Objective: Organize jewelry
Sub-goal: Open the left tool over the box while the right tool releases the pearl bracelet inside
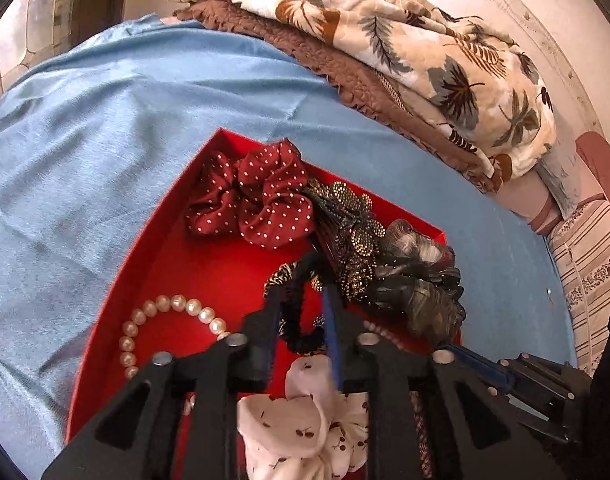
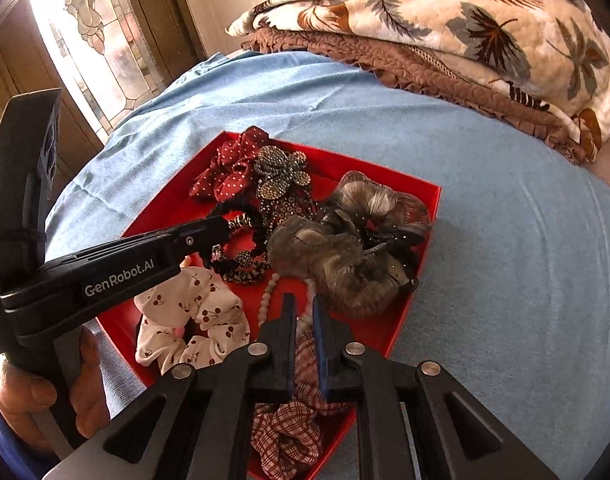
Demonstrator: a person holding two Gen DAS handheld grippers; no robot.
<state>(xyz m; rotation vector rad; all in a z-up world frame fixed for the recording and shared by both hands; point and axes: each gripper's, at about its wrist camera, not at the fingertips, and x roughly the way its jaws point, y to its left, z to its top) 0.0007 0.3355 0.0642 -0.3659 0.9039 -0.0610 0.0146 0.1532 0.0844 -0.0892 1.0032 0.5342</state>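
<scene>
A red tray (image 1: 209, 264) (image 2: 401, 320) lies on a blue cloth and holds hair ties and jewelry. In it are a red dotted scrunchie (image 1: 253, 200) (image 2: 229, 168), a beaded flower clip (image 1: 353, 232) (image 2: 281, 176), a grey-brown scrunchie (image 1: 417, 276) (image 2: 345, 248), a pearl bracelet (image 1: 165, 316), a white cherry scrunchie (image 1: 305, 428) (image 2: 193, 320) and a red plaid scrunchie (image 2: 289, 432). My left gripper (image 1: 301, 300) (image 2: 225, 232) hovers over a black leopard-print scrunchie (image 1: 297, 304) (image 2: 241, 260), jaws partly apart. My right gripper (image 2: 303, 300) is narrowly open above the plaid scrunchie.
The blue cloth (image 1: 85, 152) (image 2: 505, 240) covers a bed. A folded leaf-print blanket (image 1: 405, 48) (image 2: 465, 24) on a brown quilt lies at the back. A stained-glass door (image 2: 93, 40) stands at the left. A hand (image 2: 45, 400) holds the left gripper.
</scene>
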